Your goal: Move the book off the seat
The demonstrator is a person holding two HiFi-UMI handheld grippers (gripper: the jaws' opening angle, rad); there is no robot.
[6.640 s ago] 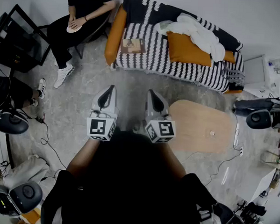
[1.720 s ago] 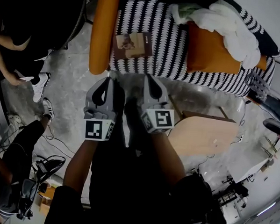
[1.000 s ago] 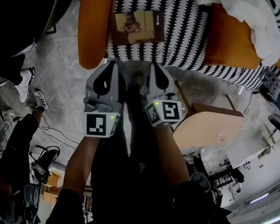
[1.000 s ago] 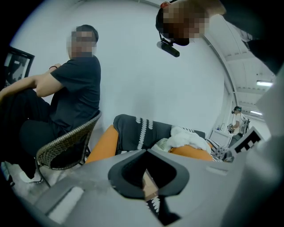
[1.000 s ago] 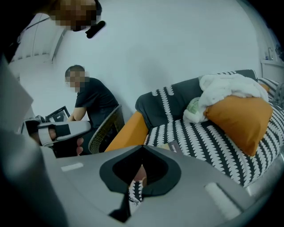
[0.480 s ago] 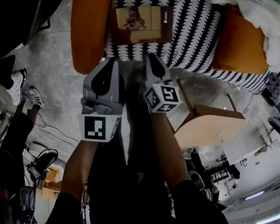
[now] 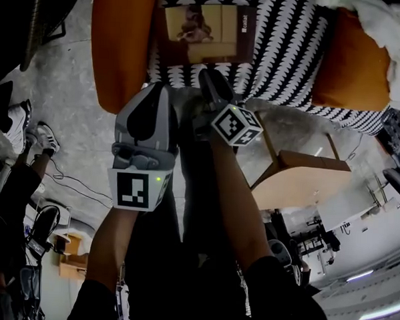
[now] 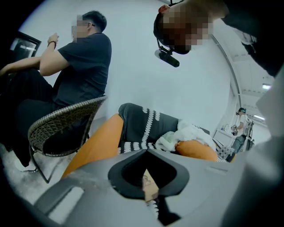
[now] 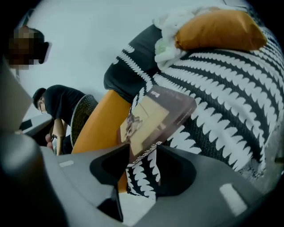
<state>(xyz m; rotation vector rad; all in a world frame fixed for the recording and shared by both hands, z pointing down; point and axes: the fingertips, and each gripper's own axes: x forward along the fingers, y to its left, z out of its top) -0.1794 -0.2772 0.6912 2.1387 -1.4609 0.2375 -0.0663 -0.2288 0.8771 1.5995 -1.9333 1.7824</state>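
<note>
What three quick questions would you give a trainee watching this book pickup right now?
1. True or false: the book lies on the floor.
2. In the head view, what lies just left of the book? A a lamp; B an orange armrest; C a laptop.
3. Which gripper stands with its jaws apart?
Key: 1 false, it lies on the striped seat. 2 B. 3 The right gripper; its jaws have just been opening, with the book just ahead, not yet between them.
</note>
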